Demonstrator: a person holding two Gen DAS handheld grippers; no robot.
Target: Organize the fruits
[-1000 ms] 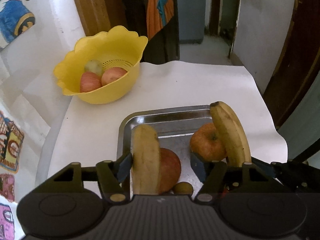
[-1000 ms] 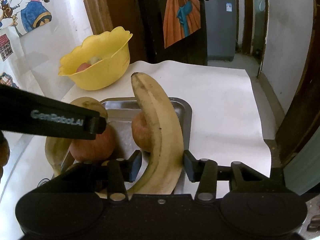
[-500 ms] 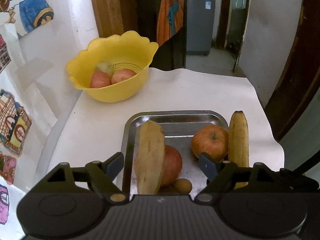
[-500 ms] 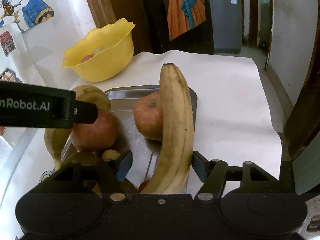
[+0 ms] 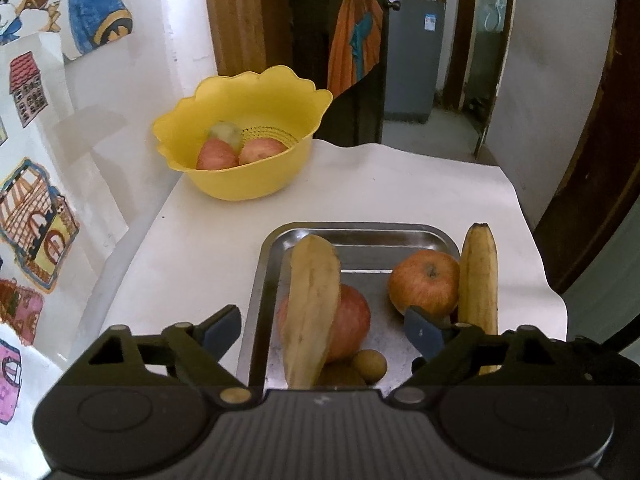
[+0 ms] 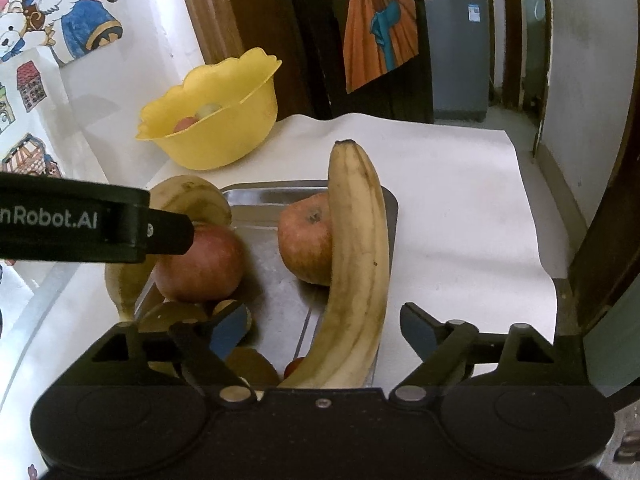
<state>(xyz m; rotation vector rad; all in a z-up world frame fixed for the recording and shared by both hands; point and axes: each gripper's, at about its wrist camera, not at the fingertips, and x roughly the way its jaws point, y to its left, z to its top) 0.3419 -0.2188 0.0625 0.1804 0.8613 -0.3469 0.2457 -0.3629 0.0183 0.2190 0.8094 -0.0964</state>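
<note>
On the white paper-covered tabletop [image 5: 400, 192], a scalloped yellow plastic bowl [image 5: 240, 176] sits at the far left corner; only the left view shows two red apples inside. Nearer, a shiny steel tray [image 5: 360, 236] carries apples and two spotted bananas [image 6: 356, 264]. Left gripper [image 5: 320, 332] and right gripper [image 6: 324, 328] hover spread, empty.

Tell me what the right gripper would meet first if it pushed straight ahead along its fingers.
Most likely the banana lying between the open right gripper fingers along the steel tray's right edge; depth is unclear, but nothing sits nearer.
</note>
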